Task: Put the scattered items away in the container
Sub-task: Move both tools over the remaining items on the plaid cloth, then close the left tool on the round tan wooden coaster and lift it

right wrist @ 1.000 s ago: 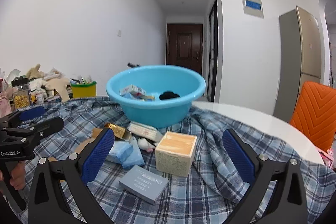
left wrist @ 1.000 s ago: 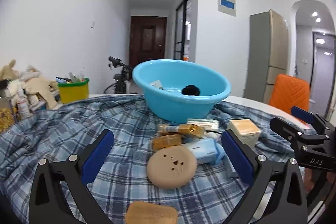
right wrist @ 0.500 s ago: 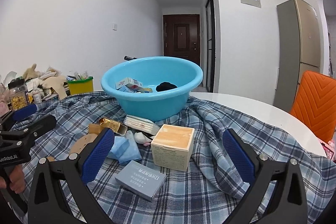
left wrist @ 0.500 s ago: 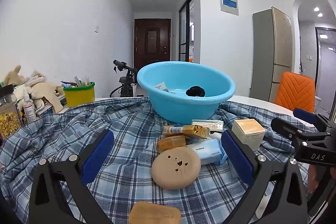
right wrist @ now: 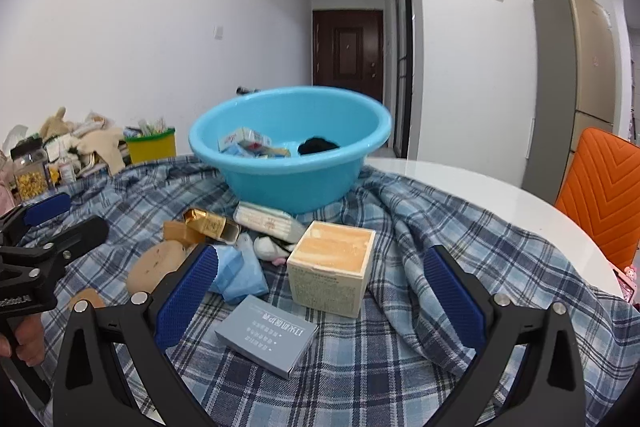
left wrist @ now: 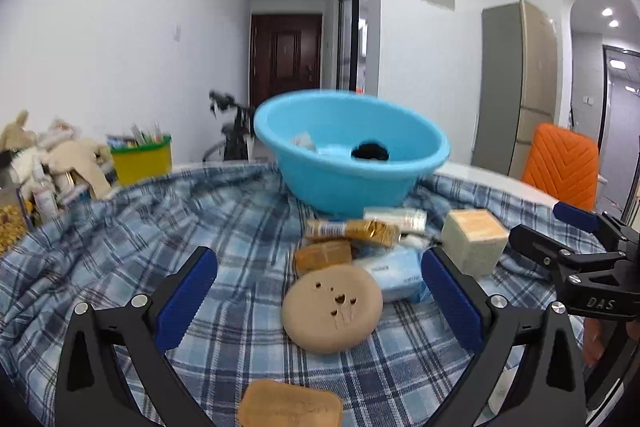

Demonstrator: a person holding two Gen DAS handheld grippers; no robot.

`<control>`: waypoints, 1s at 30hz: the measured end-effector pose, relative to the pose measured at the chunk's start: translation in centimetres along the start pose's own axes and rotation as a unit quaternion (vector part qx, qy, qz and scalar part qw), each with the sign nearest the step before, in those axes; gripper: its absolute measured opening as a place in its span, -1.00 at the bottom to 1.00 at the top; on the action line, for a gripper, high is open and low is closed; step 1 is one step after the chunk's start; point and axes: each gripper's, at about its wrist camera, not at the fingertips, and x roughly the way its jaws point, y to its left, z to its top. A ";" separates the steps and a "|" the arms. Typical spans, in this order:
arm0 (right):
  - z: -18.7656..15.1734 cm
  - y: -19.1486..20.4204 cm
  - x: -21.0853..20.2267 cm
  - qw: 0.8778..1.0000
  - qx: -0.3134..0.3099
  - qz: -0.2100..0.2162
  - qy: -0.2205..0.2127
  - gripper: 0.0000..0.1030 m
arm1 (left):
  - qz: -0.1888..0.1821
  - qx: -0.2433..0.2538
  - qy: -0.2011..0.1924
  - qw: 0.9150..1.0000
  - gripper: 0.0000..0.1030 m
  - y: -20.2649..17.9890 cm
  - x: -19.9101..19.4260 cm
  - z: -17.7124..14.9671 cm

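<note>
Blue basin (right wrist: 290, 163) at frame centre on plaid tabletop (right wrist: 400, 367), partly filled: small boxes, a dark item. Left out in front: cube box (right wrist: 332, 267), grey carton (right wrist: 266, 335), round tan disc (left wrist: 332, 307), wrappers. Left claw (left wrist: 320, 299) and right claw (right wrist: 320, 295) wide, empty.

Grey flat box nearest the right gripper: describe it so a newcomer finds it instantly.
Start at the blue basin on the plaid cloth, then come toward the camera past the cube-shaped box with the orange top. Just in front of it lies the grey flat box. It is the only slim grey carton with white printed lines, unlike the tan and light-blue items beside it.
</note>
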 end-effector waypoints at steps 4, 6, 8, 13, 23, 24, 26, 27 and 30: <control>-0.1 0.0 0.5 1.000 0.002 0.001 0.013 0.99 | -0.008 -0.007 0.062 0.998 1.00 0.2 2.4 -0.1; -0.2 -0.2 0.8 1.000 0.005 0.003 0.021 0.99 | -0.018 -0.008 0.091 0.996 1.00 0.2 3.6 -0.3; -0.2 -0.4 1.1 0.999 0.012 0.010 0.030 0.99 | -0.032 -0.007 0.117 0.993 1.00 0.0 4.6 -0.5; -0.3 -1.3 1.8 0.998 0.035 0.014 0.047 0.99 | -0.050 -0.005 0.182 0.982 1.00 -0.3 7.2 -1.3; -0.2 -1.1 2.0 0.998 0.032 0.019 0.053 0.99 | -0.052 -0.055 0.238 0.968 0.94 1.3 9.6 -2.3; -0.2 -0.9 2.0 0.998 0.029 0.019 0.051 0.99 | -0.054 -0.055 0.240 0.968 0.89 1.3 9.6 -2.3; -0.2 -0.7 1.9 0.998 0.023 0.017 0.049 0.99 | -0.062 -0.053 0.231 0.969 0.61 1.1 9.3 -2.2; -0.2 -0.6 1.8 0.998 0.021 0.017 0.048 0.99 | -0.059 -0.051 0.229 0.970 0.61 1.0 9.2 -2.1; -0.2 -0.6 1.7 0.999 0.022 0.014 0.045 0.99 | -0.058 -0.049 0.218 0.973 0.57 0.9 8.7 -1.9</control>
